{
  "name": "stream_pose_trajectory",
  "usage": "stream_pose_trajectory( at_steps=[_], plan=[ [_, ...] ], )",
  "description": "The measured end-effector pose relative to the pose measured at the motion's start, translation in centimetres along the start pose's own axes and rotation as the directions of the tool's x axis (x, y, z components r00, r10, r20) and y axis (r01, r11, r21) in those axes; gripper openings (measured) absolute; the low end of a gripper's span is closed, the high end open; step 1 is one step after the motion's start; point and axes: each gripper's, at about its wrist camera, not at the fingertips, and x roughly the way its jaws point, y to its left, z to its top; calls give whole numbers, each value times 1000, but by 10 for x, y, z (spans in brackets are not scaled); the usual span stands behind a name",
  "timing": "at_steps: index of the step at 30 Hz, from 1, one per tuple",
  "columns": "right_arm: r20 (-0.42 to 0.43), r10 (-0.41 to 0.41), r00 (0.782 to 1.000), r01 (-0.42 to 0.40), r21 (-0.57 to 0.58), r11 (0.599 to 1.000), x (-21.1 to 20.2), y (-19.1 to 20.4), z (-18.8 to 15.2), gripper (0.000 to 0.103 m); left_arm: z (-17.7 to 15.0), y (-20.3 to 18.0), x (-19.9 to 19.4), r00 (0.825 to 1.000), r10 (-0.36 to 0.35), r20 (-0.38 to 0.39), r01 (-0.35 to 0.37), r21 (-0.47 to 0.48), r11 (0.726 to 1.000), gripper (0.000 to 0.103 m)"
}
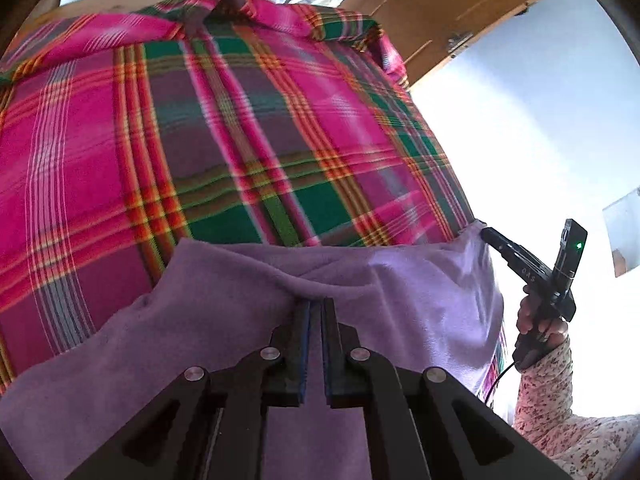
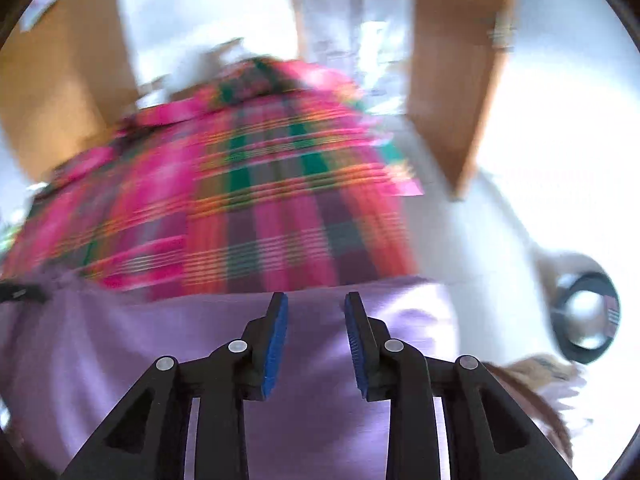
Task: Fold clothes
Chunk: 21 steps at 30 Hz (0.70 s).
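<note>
A pink, green and orange plaid cloth [image 1: 224, 128] covers the surface, with wooden panels [image 1: 460, 12] and a bright white wall beyond its far edge. That plaid spread is our landmark. On its near side lies the lilac garment [image 1: 360, 300], soft and fleecy, its far hem resting on the plaid.

The left gripper [image 1: 316, 304] has its jaws pressed nearly together, a ridge of the lilac fabric pinched between the blue pads [image 1: 306, 344] right at the garment's far hem. The cloth puckers up toward that grip.

Over on the right edge of the plaid, the left wrist camera catches the right gripper [image 1: 486, 234], its tip touching the garment's corner, and the hand [image 1: 538, 326] on its handle with a floral sleeve [image 1: 548, 392] behind it. Whether that tip has the corner pinched cannot be told from here.

The right wrist camera is heavily blurred, but the right gripper [image 2: 316, 300] shows its jaws standing apart, lilac fabric visible in the gap and beneath. To the right of the plaid sits a dark roll of tape [image 2: 586, 314] on the white surface.
</note>
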Motion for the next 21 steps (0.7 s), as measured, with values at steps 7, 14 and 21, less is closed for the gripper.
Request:
stream_pose_trajectory(
  at_steps=[7,14,21],
  plan=[
    [-33,-59,998,64,182,981,15,-43,-7,41,-2,2,4,1000,-3,-9,3,-20,1000,5],
    [-14,25,1000,-20,296,955,18,-60,-10,47,-1,4,3,1000,-15,-7,14,-39,999,5],
    [33,-21,999,11,269,963,12,-54,-8,5,1,4,5,1000,-24,-9,24,-54,998,5]
  ],
)
